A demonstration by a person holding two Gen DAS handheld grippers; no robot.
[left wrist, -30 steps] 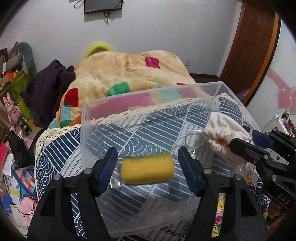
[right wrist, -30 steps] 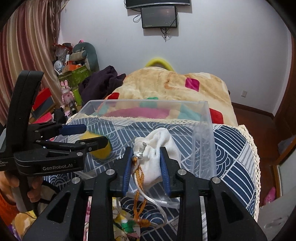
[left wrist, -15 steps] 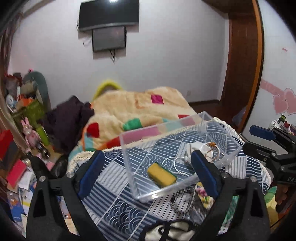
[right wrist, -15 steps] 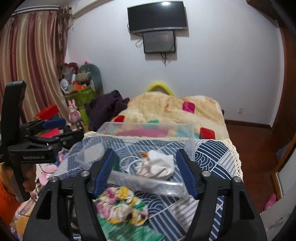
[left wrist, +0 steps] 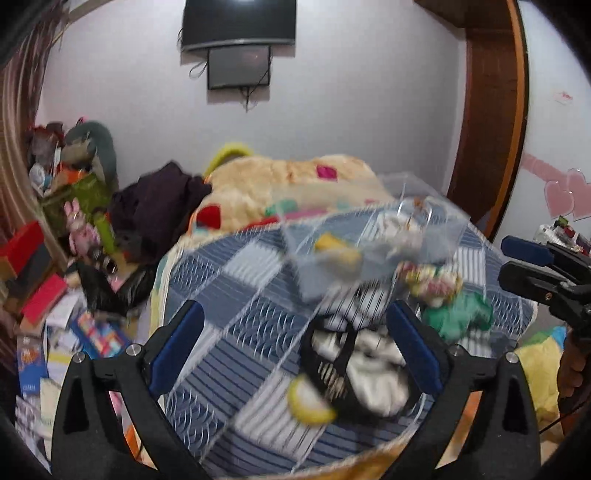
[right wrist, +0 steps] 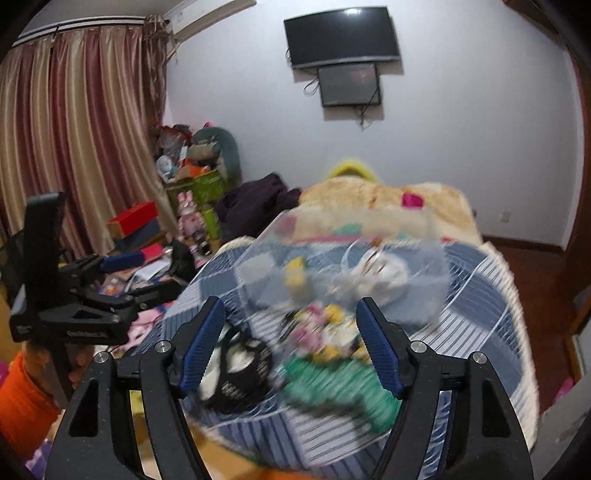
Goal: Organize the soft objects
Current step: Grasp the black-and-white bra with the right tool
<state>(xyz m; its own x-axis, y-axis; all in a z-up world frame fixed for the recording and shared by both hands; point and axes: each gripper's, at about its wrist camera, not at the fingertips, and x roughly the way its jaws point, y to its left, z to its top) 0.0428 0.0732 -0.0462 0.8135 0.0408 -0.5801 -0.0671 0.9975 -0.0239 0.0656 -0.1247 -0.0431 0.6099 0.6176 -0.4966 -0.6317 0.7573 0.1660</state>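
Holding both my left tongs (left wrist: 291, 354) and right tongs (right wrist: 290, 341) spread and empty, I judged two done: yellow sponge (left wrist: 334, 245) and white drawstring pouch (right wrist: 384, 275) lay in the clear plastic bin (right wrist: 436, 236) at the blue-patterned bedspread's (left wrist: 229, 295) far edge; several blurred soft things near the front edge remained.

White walls (right wrist: 461, 110) are enclosing the room. 2 dark screens (right wrist: 341, 33) are hanging on the far wall. Striped curtains (right wrist: 74, 140) are covering the left side. A wooden door (left wrist: 491, 122) is standing at right. A bed (right wrist: 388, 199) is carrying a beige blanket. Clutter (left wrist: 55, 177) is filling the left corner.
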